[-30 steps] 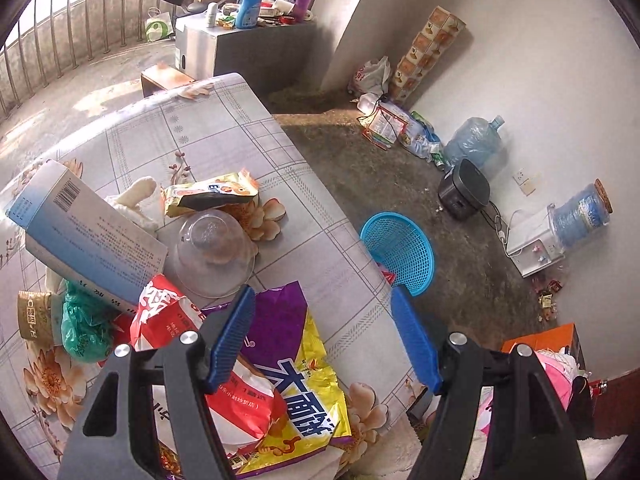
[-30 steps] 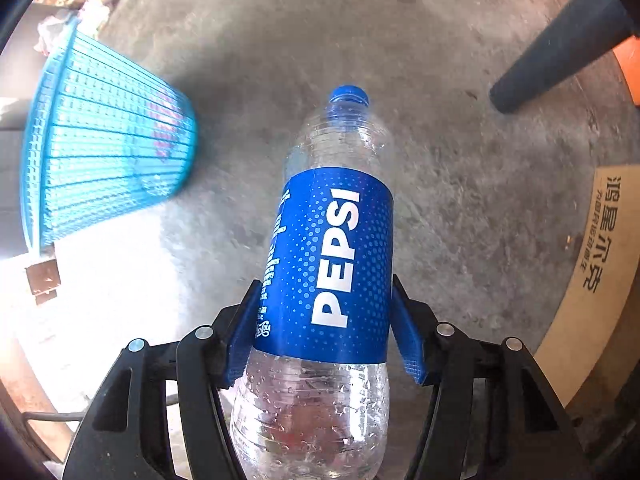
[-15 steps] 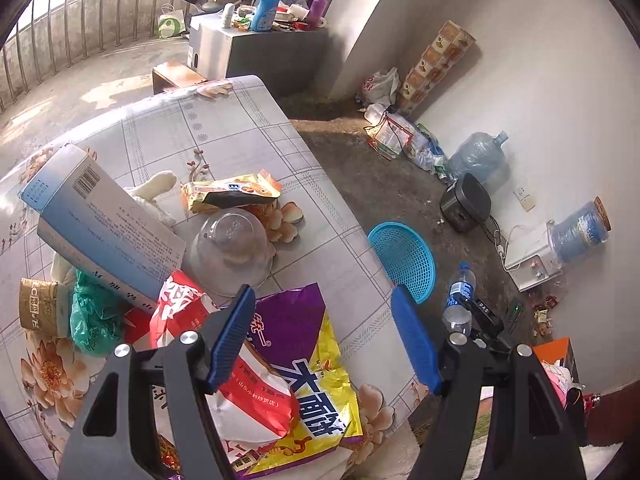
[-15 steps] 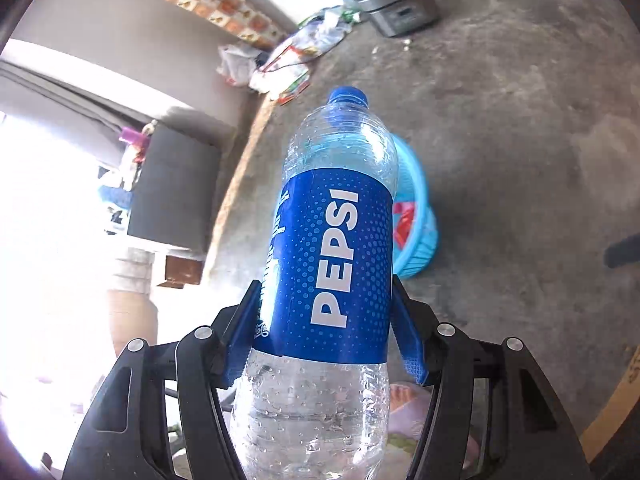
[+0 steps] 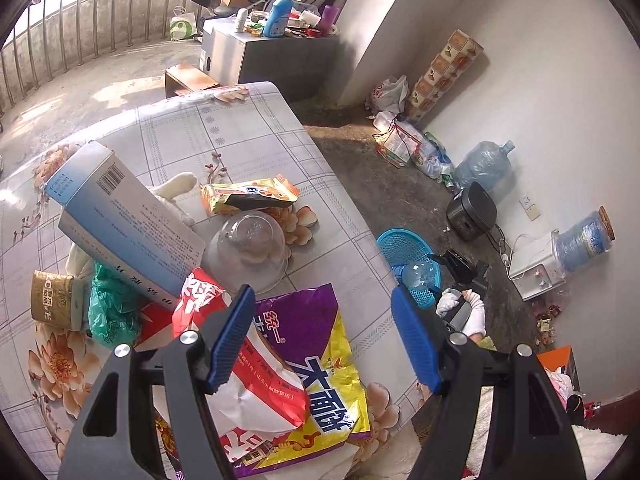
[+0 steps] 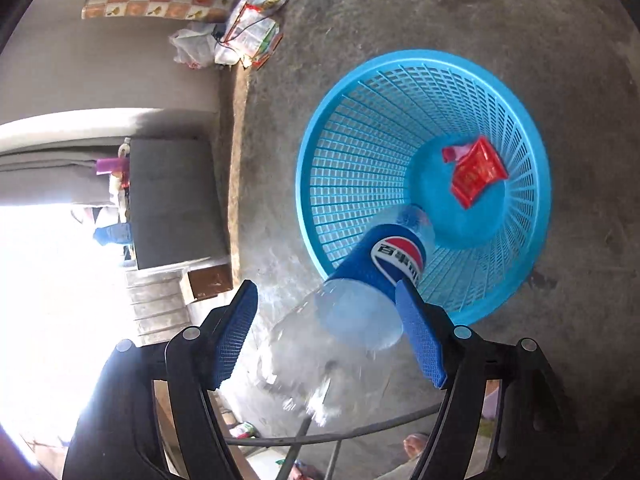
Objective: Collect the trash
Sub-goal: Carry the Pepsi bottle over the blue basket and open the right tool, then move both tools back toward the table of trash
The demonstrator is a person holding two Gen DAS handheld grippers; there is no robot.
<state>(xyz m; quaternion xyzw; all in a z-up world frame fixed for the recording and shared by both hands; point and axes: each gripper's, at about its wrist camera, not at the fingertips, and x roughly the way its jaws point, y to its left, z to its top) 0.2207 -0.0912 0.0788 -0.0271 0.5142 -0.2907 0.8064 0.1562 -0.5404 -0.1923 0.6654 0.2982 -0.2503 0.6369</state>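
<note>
My right gripper (image 6: 325,292) hangs over the blue mesh basket (image 6: 320,128) on the concrete floor, and its jaws are opening. The Pepsi bottle (image 6: 376,276) is between them, blurred and tipped cap-first toward the basket, with a clear gap to the left finger. A red wrapper (image 6: 476,172) lies in the basket's bottom. My left gripper (image 5: 322,300) stands open above the table, over a purple and yellow snack bag (image 5: 320,360), holding nothing. In the left wrist view the bottle (image 5: 416,274) shows over the basket (image 5: 404,240), with a white-gloved hand (image 5: 468,308) beside it.
The flowered table (image 5: 224,128) carries a blue-white box (image 5: 120,216), a clear dome lid (image 5: 248,248), an orange snack packet (image 5: 248,194), a green bag (image 5: 112,308) and a red-white packet (image 5: 256,392). A rice cooker (image 5: 472,210) and water jugs stand along the wall.
My right gripper swung up and over the basket. The bottle, clamped upright before, has come loose and tips toward the basket. The left gripper has barely moved.
</note>
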